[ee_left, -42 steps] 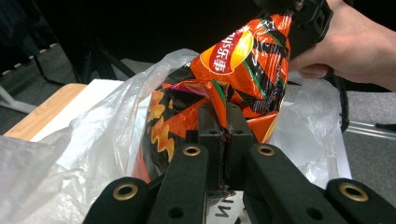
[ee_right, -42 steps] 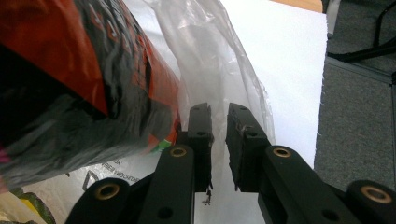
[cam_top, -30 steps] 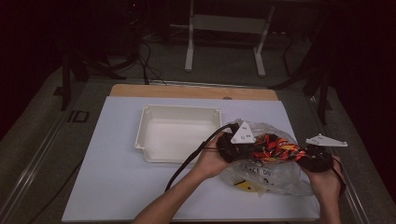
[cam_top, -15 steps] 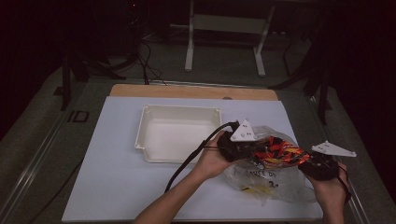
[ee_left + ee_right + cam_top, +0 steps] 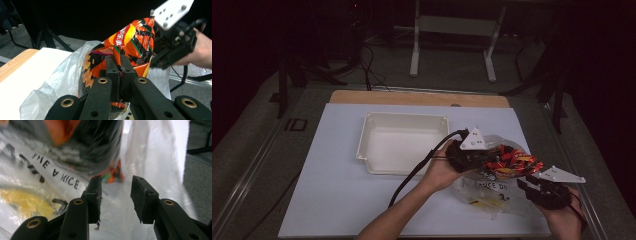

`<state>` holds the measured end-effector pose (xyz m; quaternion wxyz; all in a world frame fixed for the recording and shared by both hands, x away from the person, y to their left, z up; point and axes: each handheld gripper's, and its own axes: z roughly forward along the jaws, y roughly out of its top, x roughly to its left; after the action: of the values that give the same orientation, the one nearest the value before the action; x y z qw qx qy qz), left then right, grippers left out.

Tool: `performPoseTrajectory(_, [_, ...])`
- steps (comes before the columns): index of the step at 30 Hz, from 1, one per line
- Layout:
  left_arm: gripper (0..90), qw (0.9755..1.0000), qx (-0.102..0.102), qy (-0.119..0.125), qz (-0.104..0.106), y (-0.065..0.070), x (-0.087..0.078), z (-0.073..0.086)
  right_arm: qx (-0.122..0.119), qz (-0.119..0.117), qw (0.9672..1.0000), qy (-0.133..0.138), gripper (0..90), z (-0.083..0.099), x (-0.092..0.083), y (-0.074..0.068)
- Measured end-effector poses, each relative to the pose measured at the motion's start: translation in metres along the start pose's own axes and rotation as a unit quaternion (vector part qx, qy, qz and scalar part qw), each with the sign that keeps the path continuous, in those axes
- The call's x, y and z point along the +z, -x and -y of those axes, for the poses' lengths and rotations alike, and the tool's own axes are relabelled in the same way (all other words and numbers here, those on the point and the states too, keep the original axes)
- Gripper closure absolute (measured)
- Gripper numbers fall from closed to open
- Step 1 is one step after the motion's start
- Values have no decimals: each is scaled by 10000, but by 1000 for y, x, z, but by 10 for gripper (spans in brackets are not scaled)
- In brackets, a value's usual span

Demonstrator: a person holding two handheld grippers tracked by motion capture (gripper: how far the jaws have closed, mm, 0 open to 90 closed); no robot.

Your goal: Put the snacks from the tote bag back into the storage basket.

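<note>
Rightward and down toward the counter's near edge went the right gripper (image 5: 532, 186), peeling off the orange-and-black crinkly snack packet (image 5: 507, 164) it had been up against a second ago; its jaws had just been opening and now stood spread with nothing between them, only the clear thin plastic bag with black lettering (image 5: 62, 180) lying in front. The packet stayed put, half out of that bag (image 5: 484, 192) at the right side of the white sheet-covered counter (image 5: 337, 200). The left gripper (image 5: 120, 72) still had it, jaws pressed together on a fold of the wrapper and holding the packet up above the bag's mouth.

By the look of it, this was the unpacking step: packet nearly free of the bag, one grip on it, the other hand let go. The next move probably called for the left hand to lift the packet clear and carry it across to the white rectangular plastic tray (image 5: 404, 142) just to its left, while the right jaws pinned or pinched the loose bag so it didn't drag along.

Room was good on the left and front of the counter. The right hand (image 5: 564, 220) sat close to the right-hand near corner, so little slack was left there.
</note>
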<state>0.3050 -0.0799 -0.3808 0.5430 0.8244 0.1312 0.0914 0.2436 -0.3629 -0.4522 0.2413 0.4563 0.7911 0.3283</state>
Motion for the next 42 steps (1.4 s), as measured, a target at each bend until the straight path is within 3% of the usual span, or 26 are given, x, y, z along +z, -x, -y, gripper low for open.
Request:
performPoseTrajectory(12, [892,9999,-40,109,117,2,-6,-6,114,-131,9998,-73,552,14,18,-10])
performPoseTrajectory(26, [892,9991,-107,295,301,5,-16,-16,193,284,9981,-506,535,29,47,-5])
performPoseTrajectory(42, [891,9973,-167,494,521,11,-24,-27,225,322,9973,-618,536,33,55,-3])
